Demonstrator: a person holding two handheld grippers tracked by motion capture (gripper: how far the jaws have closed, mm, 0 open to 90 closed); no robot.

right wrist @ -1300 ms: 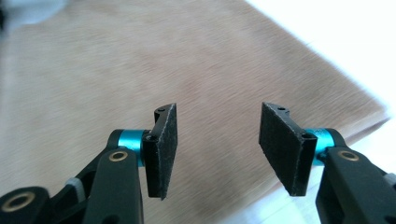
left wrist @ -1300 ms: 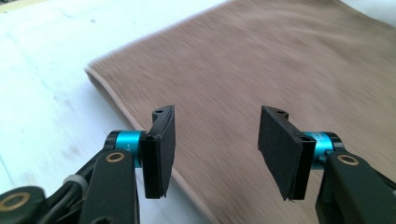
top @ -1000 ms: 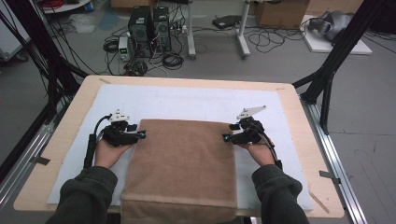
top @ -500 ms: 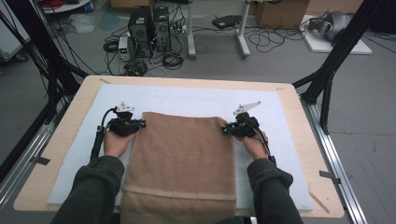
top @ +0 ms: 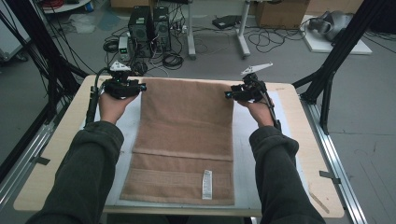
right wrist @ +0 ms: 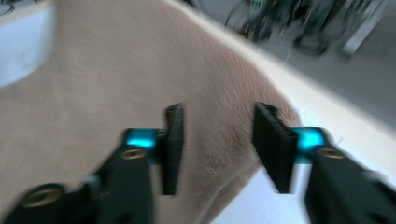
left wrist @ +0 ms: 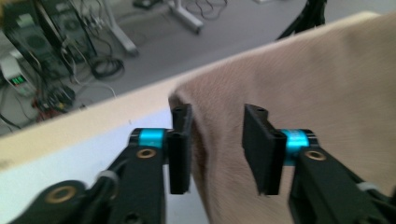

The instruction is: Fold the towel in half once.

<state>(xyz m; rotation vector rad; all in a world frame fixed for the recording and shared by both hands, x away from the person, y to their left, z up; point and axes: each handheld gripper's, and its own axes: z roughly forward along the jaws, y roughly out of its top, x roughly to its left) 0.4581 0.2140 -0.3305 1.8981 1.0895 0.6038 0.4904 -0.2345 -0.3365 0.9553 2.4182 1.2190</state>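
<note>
Left gripper (left wrist: 217, 149) straddles the towel's (left wrist: 303, 93) far corner, unclamped.

Dark green sleeves; black left tool (top: 141, 87), right tool (top: 228, 94): cyan collars, brass screws, black cables.

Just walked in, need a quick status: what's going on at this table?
A person is spreading a brown towel flat on the table, one tool at each far corner. The left tool and right tool have just been opening; a towel corner sits between each pair of jaws, with a gap showing, so it looks released. The towel lies unfolded, its white label near the near edge.
</note>
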